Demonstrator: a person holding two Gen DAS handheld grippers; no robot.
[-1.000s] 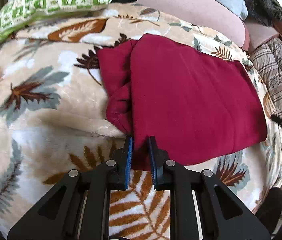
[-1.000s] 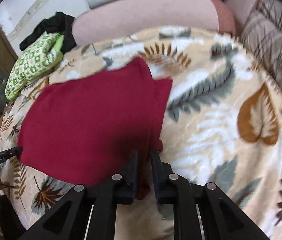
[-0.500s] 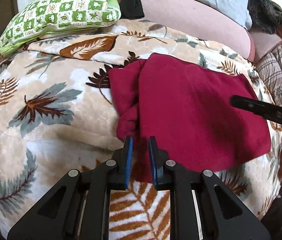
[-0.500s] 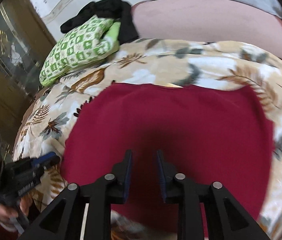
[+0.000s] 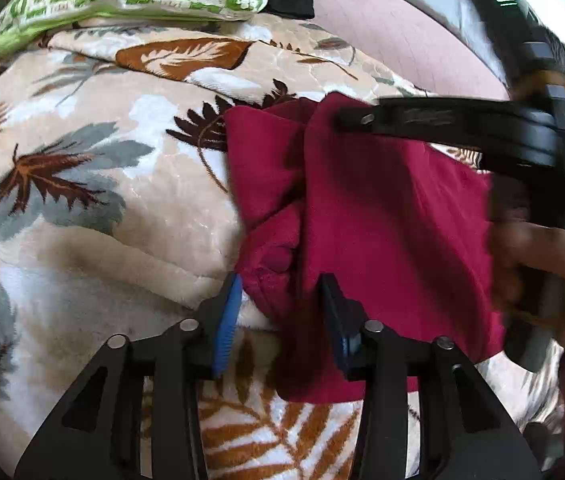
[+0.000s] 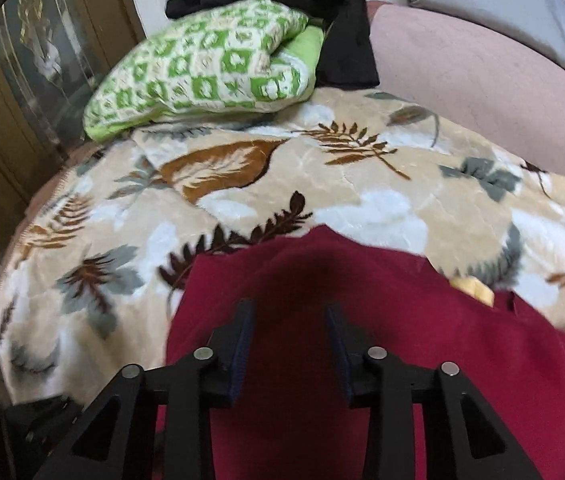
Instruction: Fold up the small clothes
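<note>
A dark red garment [image 5: 382, 220] lies folded on a leaf-patterned blanket [image 5: 102, 200], with a bunched sleeve part at its left. My left gripper [image 5: 280, 312] is open, its fingers either side of the garment's near left edge. My right gripper [image 6: 288, 332] is open and empty above the garment [image 6: 382, 360], near its far edge. The right gripper [image 5: 442, 124] also shows in the left wrist view, stretching across the garment's far side, with a hand behind it.
A green and white checked pillow [image 6: 202, 68] lies at the blanket's far left with a black cloth [image 6: 322, 20] behind it. A pink cushion [image 6: 482, 80] borders the far side. A cabinet [image 6: 22, 100] stands to the left.
My left gripper has opened and let go of the garment's edge. My right gripper has opened and swung left across the garment toward its far side.
</note>
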